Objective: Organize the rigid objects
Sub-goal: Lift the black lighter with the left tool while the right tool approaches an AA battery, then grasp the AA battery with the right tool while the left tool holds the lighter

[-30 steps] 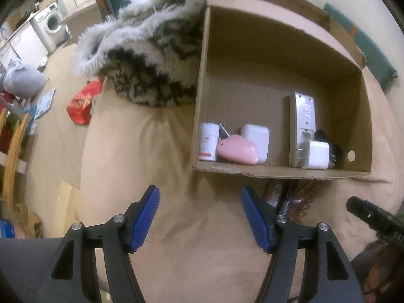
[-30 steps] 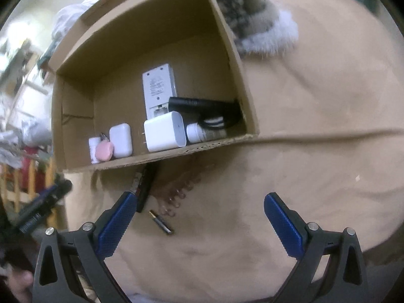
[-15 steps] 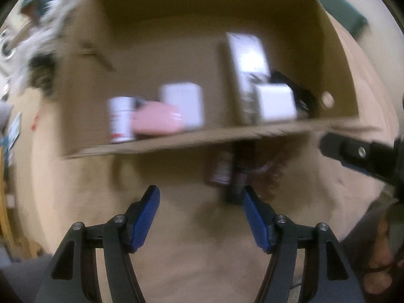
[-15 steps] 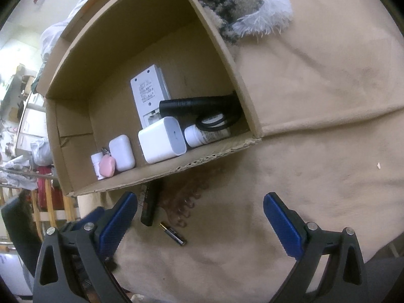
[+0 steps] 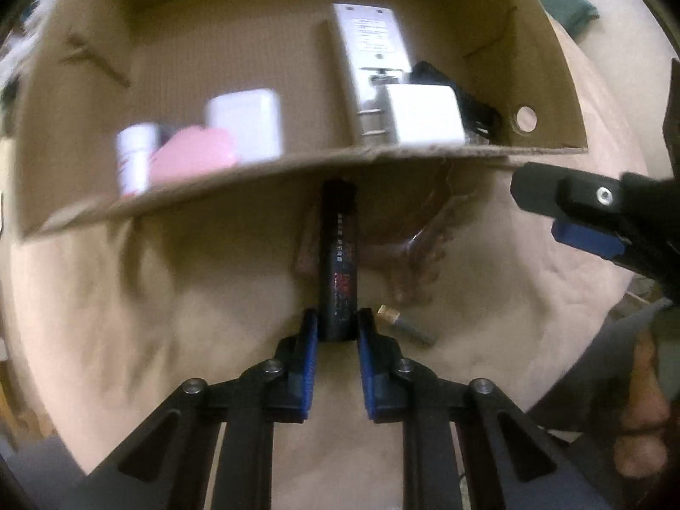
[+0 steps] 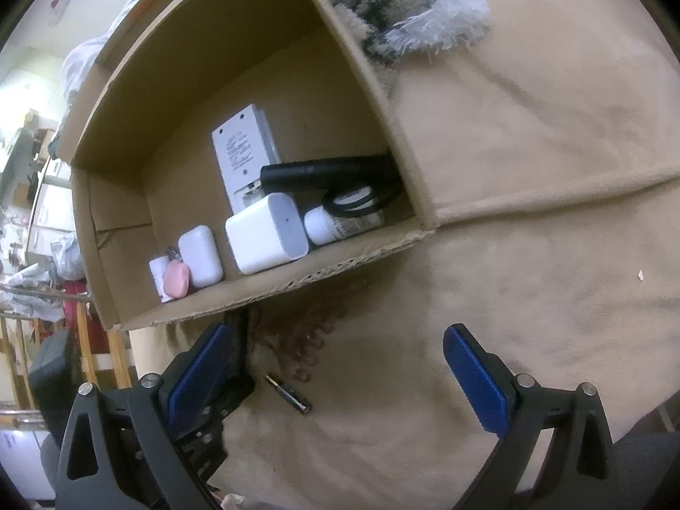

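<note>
two blue pads of the left gripper [image 5: 338, 331], spread wide a second ago, now pinch the near end of the black stick [image 5: 339, 255] lying on the blanket [image 5: 170, 297], its far end tucked under the box [image 5: 297, 170] edge; next comes lifting it in. right gripper [image 6: 340, 378] hovers wide, empty. battery [image 6: 289, 394] and brown comb [image 5: 425, 255] wait beside; the box lip stands in the way.
</note>
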The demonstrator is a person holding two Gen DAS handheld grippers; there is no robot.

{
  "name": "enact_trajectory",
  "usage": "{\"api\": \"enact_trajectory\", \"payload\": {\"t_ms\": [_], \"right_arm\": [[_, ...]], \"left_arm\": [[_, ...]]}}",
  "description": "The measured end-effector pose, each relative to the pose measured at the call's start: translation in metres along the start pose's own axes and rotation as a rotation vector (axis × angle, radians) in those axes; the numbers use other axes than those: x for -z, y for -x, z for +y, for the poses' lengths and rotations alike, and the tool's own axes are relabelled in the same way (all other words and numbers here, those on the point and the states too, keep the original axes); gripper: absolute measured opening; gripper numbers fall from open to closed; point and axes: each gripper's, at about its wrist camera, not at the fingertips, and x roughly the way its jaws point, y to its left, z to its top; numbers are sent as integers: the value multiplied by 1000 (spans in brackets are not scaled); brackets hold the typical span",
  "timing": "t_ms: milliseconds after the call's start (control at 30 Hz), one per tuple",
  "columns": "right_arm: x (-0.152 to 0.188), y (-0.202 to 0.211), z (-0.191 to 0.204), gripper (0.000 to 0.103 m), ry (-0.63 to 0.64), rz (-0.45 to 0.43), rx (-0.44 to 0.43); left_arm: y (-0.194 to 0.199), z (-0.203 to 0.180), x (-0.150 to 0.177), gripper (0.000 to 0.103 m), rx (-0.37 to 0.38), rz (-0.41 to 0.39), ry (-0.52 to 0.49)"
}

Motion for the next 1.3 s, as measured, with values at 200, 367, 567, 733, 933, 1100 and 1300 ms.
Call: {"api": "enact_trajectory", "payload": {"t_ms": [200,367,567,733,933,1100,1300], "right_arm": [[4,-3,1,103,3,18,-10],[6,-6,1,103,-8,33,-12],[23,-28,-6,103,-159,192,-145],[46,-52,5,79,-237,270,-157],[57,-58,5,76,-382,191,-85],[59,-61,21,76,-397,142,50],[59,-67,43,76,-348,64,224]], "left_arm": [[6,27,30,16,-65,83,79],[-1,33,31,31,-102,104,100],[-3,30,4,57,-180,41,94],[-19,33,-12,36,-169,46,126],[-6,46,-15,18,-145,29,176],[25,60,6,18,-135,-49,225],[42,71,8,18,-115,-96,278]]}}
